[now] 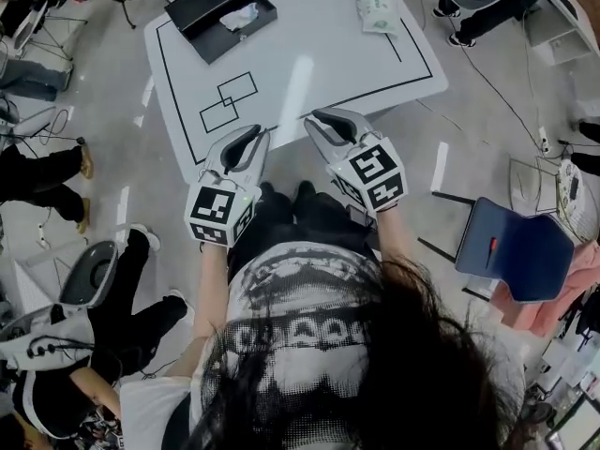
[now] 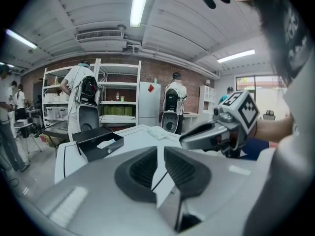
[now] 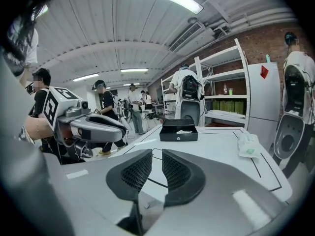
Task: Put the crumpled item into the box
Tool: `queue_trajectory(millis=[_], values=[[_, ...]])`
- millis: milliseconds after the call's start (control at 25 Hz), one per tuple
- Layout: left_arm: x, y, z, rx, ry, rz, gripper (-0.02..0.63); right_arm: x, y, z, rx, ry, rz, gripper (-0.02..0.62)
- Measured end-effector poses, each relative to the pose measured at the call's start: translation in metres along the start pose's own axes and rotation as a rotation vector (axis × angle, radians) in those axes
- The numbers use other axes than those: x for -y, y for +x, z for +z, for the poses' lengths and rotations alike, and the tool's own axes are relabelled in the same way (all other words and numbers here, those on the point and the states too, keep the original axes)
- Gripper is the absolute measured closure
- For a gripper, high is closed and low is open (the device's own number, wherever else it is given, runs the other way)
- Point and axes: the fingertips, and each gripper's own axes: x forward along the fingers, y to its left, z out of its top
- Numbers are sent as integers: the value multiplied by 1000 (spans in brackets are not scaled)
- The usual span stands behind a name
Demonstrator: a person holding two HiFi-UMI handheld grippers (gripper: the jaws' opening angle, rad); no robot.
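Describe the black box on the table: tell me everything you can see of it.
The black box is shallow, rectangular and open-topped, with low matte walls. It stands flat at the far left corner of the white table, askew to its edges. A white crumpled item lies inside it. One outer wall bears a small round mark. The left claw and right claw hover at the near edge, apart from it.

Left gripper [image 1: 253, 137]: smooth pale grey shell, black ribbed fingers [image 2: 140, 173].
Right gripper [image 1: 317, 118]: matching grey shell, black mesh-textured fingers [image 3: 133, 173].
Marker cubes [image 1: 221, 212]: white faces with black square patterns, one on each gripper.
Shirt [image 1: 300, 289]: white short-sleeved tee with a blocky black print.
Trousers [image 1: 300, 216]: black.
Hair [image 1: 422, 364]: long and dark.
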Motion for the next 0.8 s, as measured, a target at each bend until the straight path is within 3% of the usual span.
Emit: queue_trajectory(millis=[360, 800], values=[[-5, -35, -7, 8, -1, 5, 606, -40, -7, 9, 26, -2, -4, 535], [-14, -127, -32, 40, 8, -38, 606, -138, -3, 6, 42, 36, -33, 592]])
